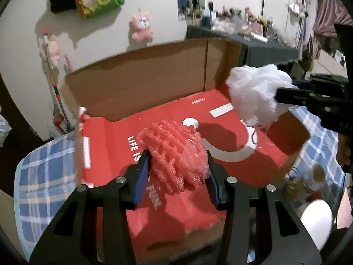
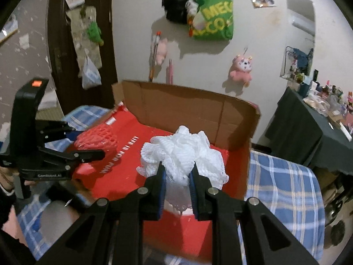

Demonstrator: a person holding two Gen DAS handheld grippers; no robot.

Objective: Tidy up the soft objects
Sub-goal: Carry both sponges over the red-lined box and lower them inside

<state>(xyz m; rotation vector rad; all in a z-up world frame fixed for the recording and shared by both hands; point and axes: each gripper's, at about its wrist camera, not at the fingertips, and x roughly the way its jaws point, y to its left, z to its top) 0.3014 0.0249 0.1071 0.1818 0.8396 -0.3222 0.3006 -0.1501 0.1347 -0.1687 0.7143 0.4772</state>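
Note:
My left gripper [image 1: 177, 154] is shut on a pink foam mesh bundle [image 1: 174, 154], held above the red floor of an open cardboard box [image 1: 141, 81]. In the right wrist view the same pink bundle [image 2: 97, 138] shows at the left in the left gripper [image 2: 100, 153]. My right gripper [image 2: 176, 165] is shut on a white mesh bath puff [image 2: 183, 154], also over the red box floor [image 2: 123, 172]. From the left wrist view the white puff [image 1: 256, 92] hangs at the right, with the right gripper [image 1: 278, 95] clamped on it.
The box lies on a blue checked cloth [image 1: 44, 176] with its brown flap upright at the back. Pink plush toys [image 2: 241, 69] and a green bag [image 2: 211, 19] hang on the wall. A dark-covered table [image 2: 308, 132] with clutter stands at the right. Small objects [image 1: 306, 187] lie beside the box.

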